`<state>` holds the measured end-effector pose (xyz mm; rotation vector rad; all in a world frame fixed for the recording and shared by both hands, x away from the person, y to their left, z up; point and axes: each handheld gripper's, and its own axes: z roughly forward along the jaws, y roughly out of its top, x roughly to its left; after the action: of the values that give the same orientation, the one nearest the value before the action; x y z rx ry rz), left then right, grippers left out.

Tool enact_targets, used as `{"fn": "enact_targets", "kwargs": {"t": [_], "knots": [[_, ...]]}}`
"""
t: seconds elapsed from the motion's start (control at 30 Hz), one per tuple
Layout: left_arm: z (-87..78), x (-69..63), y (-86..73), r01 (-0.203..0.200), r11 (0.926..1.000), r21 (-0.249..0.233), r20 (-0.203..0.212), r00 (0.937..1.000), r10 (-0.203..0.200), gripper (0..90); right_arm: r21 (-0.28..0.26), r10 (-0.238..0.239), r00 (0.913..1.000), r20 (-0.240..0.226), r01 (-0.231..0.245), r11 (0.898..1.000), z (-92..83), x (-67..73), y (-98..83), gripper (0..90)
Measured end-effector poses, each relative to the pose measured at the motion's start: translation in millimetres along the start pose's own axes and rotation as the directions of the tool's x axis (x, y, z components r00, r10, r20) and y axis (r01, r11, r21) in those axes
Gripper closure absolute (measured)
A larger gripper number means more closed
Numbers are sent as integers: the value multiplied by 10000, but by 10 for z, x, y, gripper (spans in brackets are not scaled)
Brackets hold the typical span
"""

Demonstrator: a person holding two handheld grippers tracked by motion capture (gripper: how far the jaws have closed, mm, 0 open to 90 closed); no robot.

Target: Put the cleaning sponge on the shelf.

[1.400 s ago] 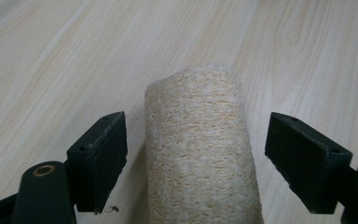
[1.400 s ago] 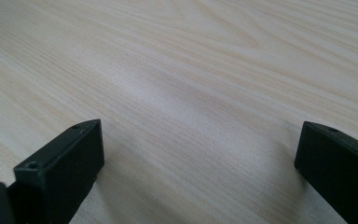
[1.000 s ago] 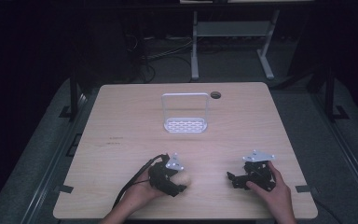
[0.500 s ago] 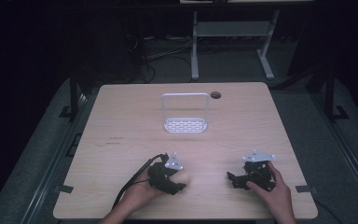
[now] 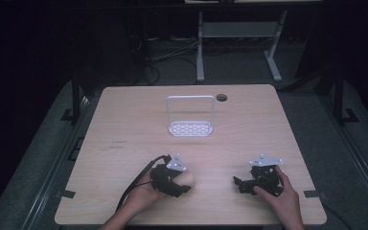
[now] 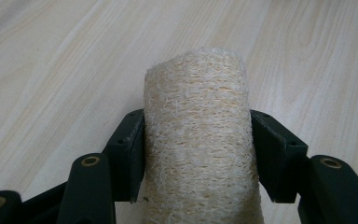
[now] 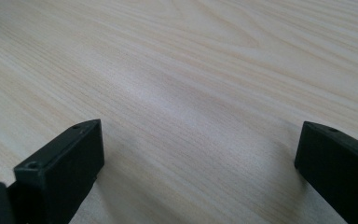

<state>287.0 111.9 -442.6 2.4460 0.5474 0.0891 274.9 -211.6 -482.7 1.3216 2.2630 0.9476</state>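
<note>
You have a pale wooden table point(image 5: 124, 124). Upper centre of the high view, a white wire rack point(image 5: 190, 117) stands on it. Lower left of centre, a beige loofah sponge point(image 5: 188, 178) lies on the wood.

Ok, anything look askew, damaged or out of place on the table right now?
Nothing stands out. The loofah sponge sits squarely between the pads of the left hand-held gripper, whose jaws have just been closing on it. The white wire rack stands upright at the far side, and the right hand-held gripper is open over bare table.
</note>
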Motion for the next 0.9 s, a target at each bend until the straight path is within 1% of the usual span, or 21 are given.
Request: {"fn": "enact_targets", "kwargs": {"t": [0.03, 0.07, 0.17, 0.2, 0.27, 0.43, 0.47, 0.5, 0.53, 0.57, 0.6, 0.67, 0.77, 0.8, 0.9], "knots": [[2, 0, 4, 71, 10000, -57, -8, 10000, -71, 411, -2, -1, 10000, 0, 1, 10000, 0, 0, 0, 9], [-4, 20, 16, 10, 10000, -71, 45, 10000, -10, 411, -2, -2, 10000, -1, 2, 10000, 0, 0, 0, 9], [-1, 34, 30, 14, 10000, -82, 51, 10000, -13, 412, -1, -4, 10000, 0, 4, 10000, 0, 0, 0, 9], [5, 37, 41, 65, 9999, -141, 40, 10000, -64, 411, -2, -3, 10000, -1, 3, 10000, 0, 0, 0, 9], [-1, 67, 67, -16, 9999, -110, 29, 10000, 16, 411, -2, -3, 10000, -1, 3, 10000, 0, 0, 0, 10], [-11, 112, 112, -10, 9999, -168, -44, 10000, 10, 412, 0, -4, 10000, -1, 4, 10000, 0, 0, 0, 9], [-14, 129, 130, 93, 9997, -235, -23, 10000, -94, 411, 1, -3, 10000, -1, 3, 10000, 0, 0, 0, 10], [-21, 148, 141, 2, 9999, -166, -16, 10000, -3, 412, 1, -8, 10000, -1, 8, 10000, 0, -1, 0, 9], [-15, 151, 152, 115, 9996, -252, -39, 9999, -116, 411, 2, -6, 10000, 1, 6, 10000, 0, 0, 0, 10], [-15, 151, 152, 115, 9996, -252, -39, 9999, -116, 412, 2, -6, 10000, 1, 6, 10000, 0, 0, 0, 10], [-20, 173, 166, -11, 9998, -184, -56, 10000, 10, 412, 1, -4, 10000, 0, 4, 10000, 0, 0, 0, 9], [-23, 209, 199, -46, 9998, -173, -98, 9999, 44, 412, 2, -6, 10000, 3, 6, 10000, 0, -1, 0, 10], [-24, 234, 223, 12, 9997, -237, -112, 9999, -14, 412, 3, -11, 10000, 3, 11, 10000, 0, -1, 0, 10], [-27, 267, 249, -49, 9998, -190, -149, 9999, 46, 412, 4, -10, 10000, 3, 10, 10000, 0, -1, 0, 10], [-16, 304, 285, 2, 9997, -232, -180, 9998, -6, 412, 2, -13, 10000, 2, 13, 10000, 0, -1, 0, 10]]}}
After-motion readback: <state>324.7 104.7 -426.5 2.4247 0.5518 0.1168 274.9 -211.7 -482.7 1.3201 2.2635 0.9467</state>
